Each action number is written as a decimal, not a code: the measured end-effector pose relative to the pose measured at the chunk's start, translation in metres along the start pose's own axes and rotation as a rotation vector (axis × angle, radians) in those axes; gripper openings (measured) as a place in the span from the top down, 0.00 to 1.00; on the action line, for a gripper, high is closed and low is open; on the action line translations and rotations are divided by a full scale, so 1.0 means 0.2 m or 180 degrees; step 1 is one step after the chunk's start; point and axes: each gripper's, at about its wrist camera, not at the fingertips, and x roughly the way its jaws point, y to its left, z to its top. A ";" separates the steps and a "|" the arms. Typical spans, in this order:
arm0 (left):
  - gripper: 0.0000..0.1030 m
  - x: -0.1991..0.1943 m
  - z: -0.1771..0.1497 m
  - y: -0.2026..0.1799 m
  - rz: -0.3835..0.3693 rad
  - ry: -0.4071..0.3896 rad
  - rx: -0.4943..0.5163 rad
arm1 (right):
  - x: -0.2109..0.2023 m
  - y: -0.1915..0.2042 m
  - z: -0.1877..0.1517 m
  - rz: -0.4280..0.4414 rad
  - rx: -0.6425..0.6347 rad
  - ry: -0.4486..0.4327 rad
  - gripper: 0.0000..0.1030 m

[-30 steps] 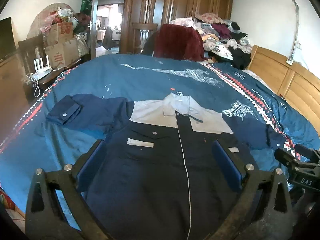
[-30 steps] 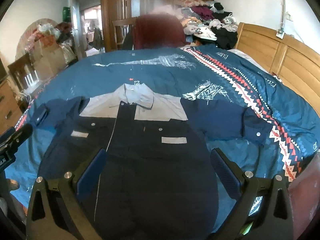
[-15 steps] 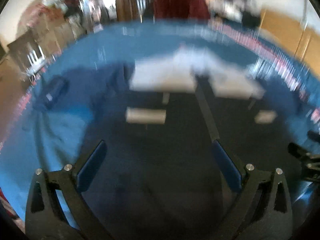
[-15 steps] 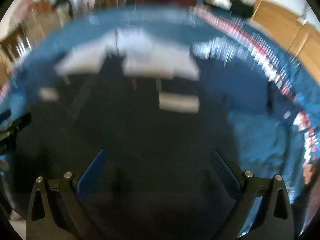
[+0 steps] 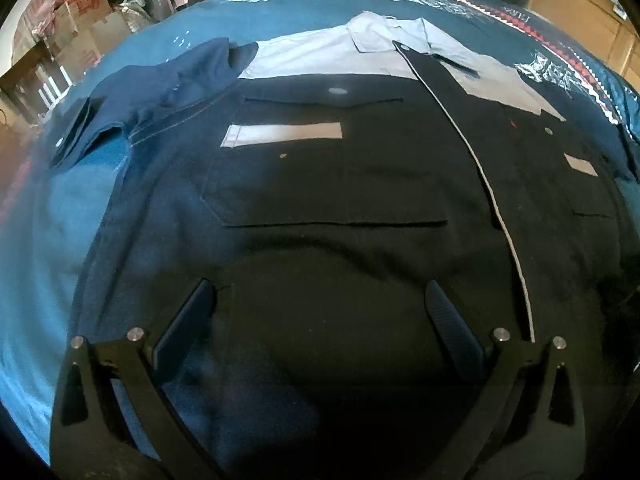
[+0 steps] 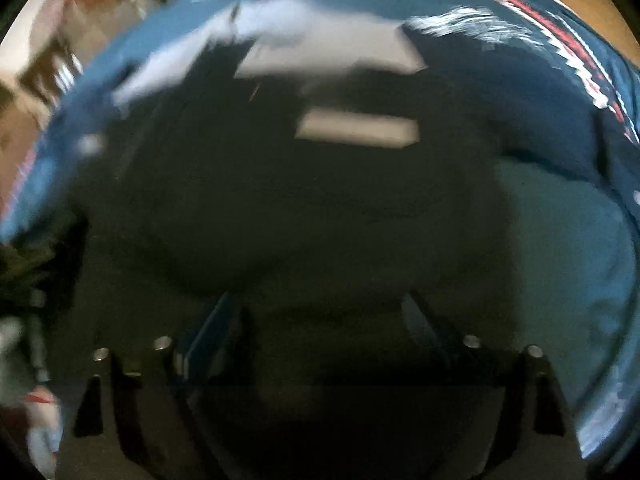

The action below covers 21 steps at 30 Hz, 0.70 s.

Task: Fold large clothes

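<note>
Left wrist view looks along the left gripper [image 5: 320, 312], whose two blue-padded fingers [image 5: 184, 320] stand wide apart over the near part of a dark navy work shirt [image 5: 340, 184] — nothing is held between them. The shirt lies front-up and spread flat on a blue bedspread [image 5: 48, 240], its pale grey collar [image 5: 388, 32] at the far end and its hem near the camera. A grey strip [image 5: 282, 135] sits above the chest pocket left of the white-piped placket [image 5: 480, 168], and the left sleeve [image 5: 152, 100] reaches out to the left, its cuff turned down. Cardboard boxes [image 5: 84, 28] stand far left beyond the bed, and a wooden headboard [image 5: 580, 8] rises far right. Right wrist view is smeared by motion: the right gripper [image 6: 324, 312] also hovers low over the shirt's near half with its fingers [image 6: 208, 332] spread and empty, a second grey strip [image 6: 356, 130] ahead of it, and bare bedspread to the right.
</note>
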 end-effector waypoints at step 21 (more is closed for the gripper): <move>0.00 -0.16 0.30 -0.29 -0.0020 -0.0589 -0.0005 | -0.27 -1.93 0.22 0.0200 0.1740 -0.0520 0.43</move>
